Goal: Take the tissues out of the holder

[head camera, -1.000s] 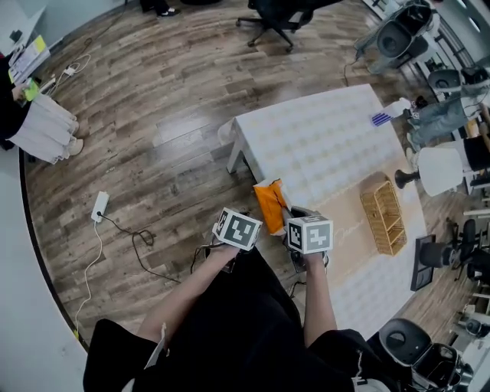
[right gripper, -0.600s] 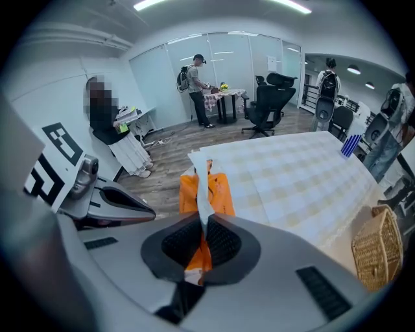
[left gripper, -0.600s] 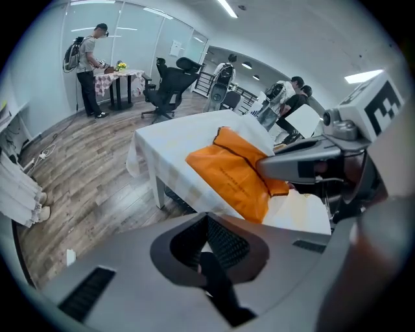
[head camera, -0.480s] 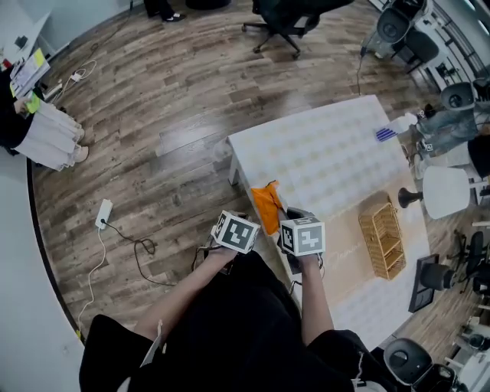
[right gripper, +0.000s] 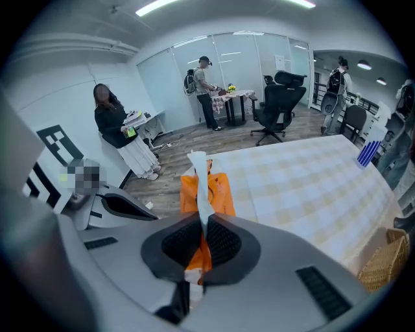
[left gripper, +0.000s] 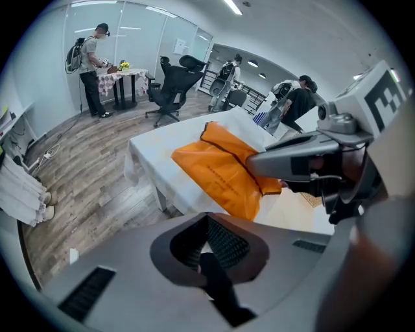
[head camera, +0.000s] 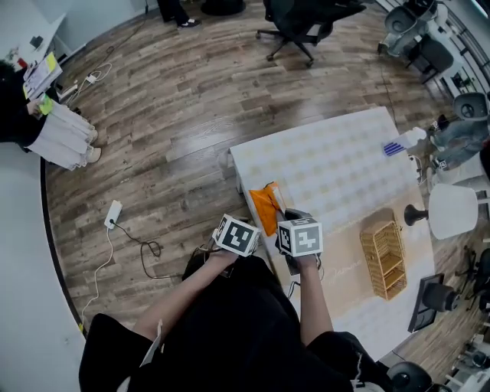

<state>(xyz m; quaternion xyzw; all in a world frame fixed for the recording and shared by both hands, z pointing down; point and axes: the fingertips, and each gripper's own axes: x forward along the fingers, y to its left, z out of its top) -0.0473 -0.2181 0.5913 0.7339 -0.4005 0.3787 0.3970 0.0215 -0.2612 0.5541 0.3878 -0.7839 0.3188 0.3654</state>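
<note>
An orange tissue holder lies on the near left corner of the white checked table. In the right gripper view a white tissue stands up out of the holder. My right gripper is shut on that tissue, just in front of the holder. My left gripper hangs to the holder's left, off the table edge, its jaws shut with nothing between them. From there the orange holder lies beyond the jaws, with the right gripper's finger reaching across it.
A wicker basket stands on the table to the right, a blue striped item at its far edge. On the wooden floor lie a power strip with cable. An office chair and a standing person are further off.
Both grippers have shifted a little by the table's corner, the right one staying shut on the tissue. The orange holder keeps its place on the table.
</note>
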